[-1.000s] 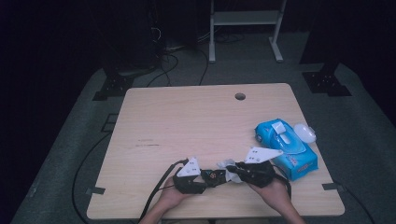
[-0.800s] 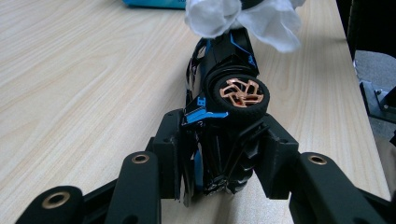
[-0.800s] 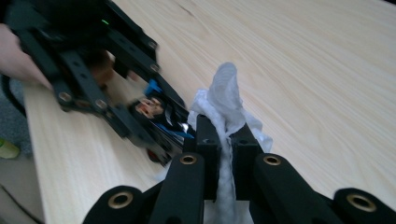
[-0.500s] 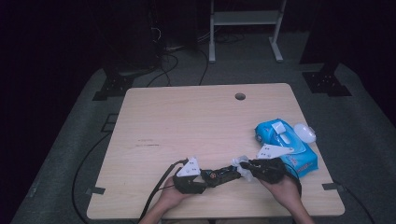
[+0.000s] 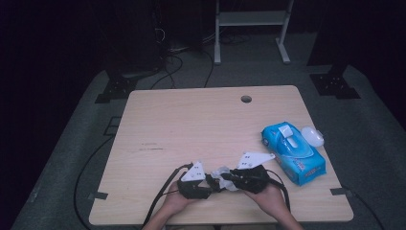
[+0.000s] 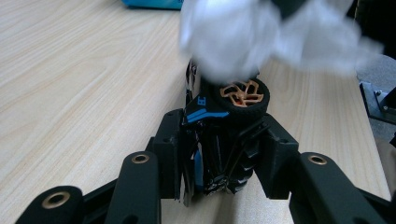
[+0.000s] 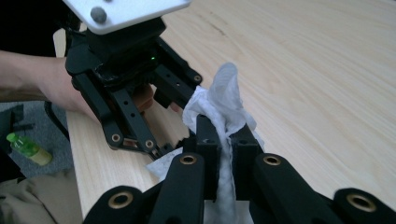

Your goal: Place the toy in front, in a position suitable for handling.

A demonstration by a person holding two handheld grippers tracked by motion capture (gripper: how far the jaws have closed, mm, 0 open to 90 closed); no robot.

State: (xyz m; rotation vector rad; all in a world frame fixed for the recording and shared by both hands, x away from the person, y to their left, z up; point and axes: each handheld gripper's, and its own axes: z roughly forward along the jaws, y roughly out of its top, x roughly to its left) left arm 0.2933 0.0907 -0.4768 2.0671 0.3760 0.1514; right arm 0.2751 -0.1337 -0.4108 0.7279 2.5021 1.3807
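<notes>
Toy car [image 6: 223,135], light, stiff, slippery: clamped across body in left hand-held gripper [image 5: 209,183], near counter [image 5: 191,120] front edge; soft wet wipe [image 7: 219,105] pinched in right hand-held gripper [image 7: 223,140].

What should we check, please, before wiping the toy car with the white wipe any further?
1. Left hand-held gripper clamped on the toy car: ok.
2. Right hand-held gripper clamped on the white wipe: ok.
3. Wipe touching the car: ok, it lies over the wheel.
4. Wipes pack clear of both hands: ok.
5. Car already clean: cannot tell.
</notes>
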